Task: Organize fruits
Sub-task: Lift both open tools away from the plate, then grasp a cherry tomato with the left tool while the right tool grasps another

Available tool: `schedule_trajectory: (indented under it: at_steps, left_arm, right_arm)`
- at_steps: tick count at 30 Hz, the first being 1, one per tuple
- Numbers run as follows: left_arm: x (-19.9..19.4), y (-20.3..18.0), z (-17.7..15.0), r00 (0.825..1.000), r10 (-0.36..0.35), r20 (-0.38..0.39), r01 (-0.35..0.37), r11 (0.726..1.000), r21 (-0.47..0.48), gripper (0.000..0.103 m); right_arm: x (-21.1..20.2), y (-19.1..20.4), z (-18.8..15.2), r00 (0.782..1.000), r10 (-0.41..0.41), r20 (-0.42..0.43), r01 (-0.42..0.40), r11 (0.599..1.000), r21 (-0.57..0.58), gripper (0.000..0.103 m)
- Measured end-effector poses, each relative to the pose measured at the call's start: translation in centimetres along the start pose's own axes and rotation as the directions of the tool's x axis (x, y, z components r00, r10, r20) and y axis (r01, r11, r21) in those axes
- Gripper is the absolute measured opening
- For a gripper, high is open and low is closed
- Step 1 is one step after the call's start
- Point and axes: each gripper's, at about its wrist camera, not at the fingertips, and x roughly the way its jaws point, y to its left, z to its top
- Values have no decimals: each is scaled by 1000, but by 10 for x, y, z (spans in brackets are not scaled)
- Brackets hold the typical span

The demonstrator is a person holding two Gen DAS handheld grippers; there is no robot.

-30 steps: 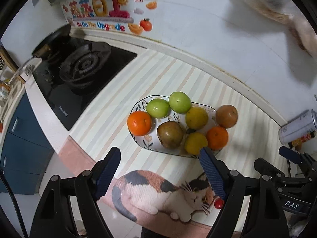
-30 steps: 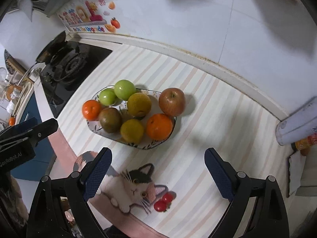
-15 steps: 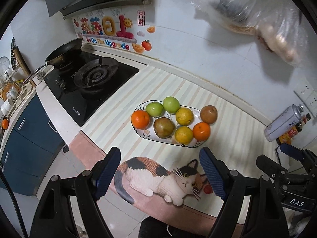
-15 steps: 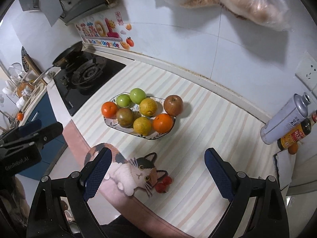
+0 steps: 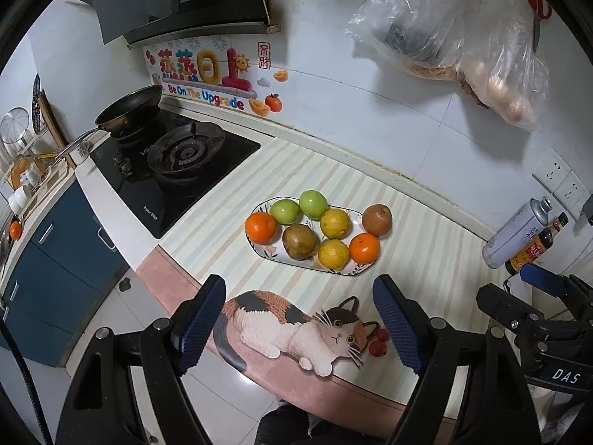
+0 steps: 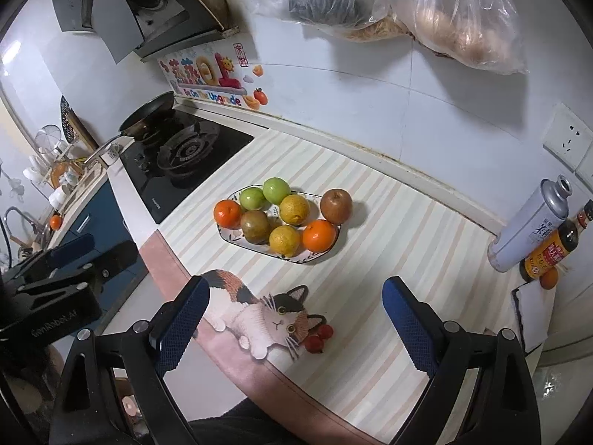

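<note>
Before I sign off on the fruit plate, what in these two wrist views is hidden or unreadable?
- Plate: in both views the fruit covers most of its floor.
- Reddish-brown fruit: whether it sits on the rim or on the counter is unclear; neighbouring fruit hides its base.
- Small orange item: right view only, half behind the sauce bottle; type unclear.
- Hanging bags: contents blurred by plastic.
- Bottle label: too small to read.

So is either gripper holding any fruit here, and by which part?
Nothing is held. The left gripper and right gripper are both open and empty, above the striped counter, short of the oval patterned fruit plate.
</note>
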Motion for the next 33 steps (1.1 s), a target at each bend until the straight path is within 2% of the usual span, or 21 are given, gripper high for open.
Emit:
schedule_trajectory:
  at_steps: [4,5,6,10,13,17,21,22,23,24,26,28,33]
  left_arm:
    - [7,1,-2,1000,14,-9,-14,1000,-6,82]
    - [11,0,-3,1000,24,-13,-24,1000,-6,88]
    - [17,0,-4,999,39,-20,-39,999,-2,103]
    - [50,0,-15,992,112,-64,-111,994,18,103]
    - [79,1,-25,981,155,-116,-152,988,31,103]
    - [120,2,-44,958,193,-212,-186,981,52,103]
    - [153,2,-60,934,198,-299,-184,980,73,103]
    - [159,1,-63,928,200,-314,-185,980,79,103]
    - [165,0,-66,923,200,-328,-183,980,84,103]
    - [172,-2,-69,917,195,-347,-175,981,88,103]
    - [180,-5,-73,911,186,-368,-162,982,95,103]
    - [187,-13,-75,908,165,-385,-135,985,103,103]
    - [203,-39,-76,904,58,-424,-24,996,83,103]
  right_arm:
    - [18,-9,-2,1000,-10,-27,11,1000,14,97]
    - [27,-13,-4,999,-8,-45,9,1000,23,97]
    - [37,-17,-6,998,-8,-63,10,1000,29,97]
    - [98,-38,-30,981,-18,-193,29,998,55,97]
    - [148,-54,-57,952,34,-305,6,992,127,95]
    - [215,-67,-97,895,114,-432,-12,973,233,77]
    - [252,-69,-119,861,156,-484,-11,957,291,66]
    - [259,-68,-123,855,163,-492,-11,954,298,60]
    - [264,-67,-126,852,163,-497,-8,954,298,53]
    - [263,-65,-127,864,152,-481,-9,958,286,51]
    - [262,-61,-126,871,143,-471,-16,964,264,33]
    - [255,-65,-128,874,146,-463,-20,964,267,33]
    - [222,-94,-127,897,115,-428,17,956,291,33]
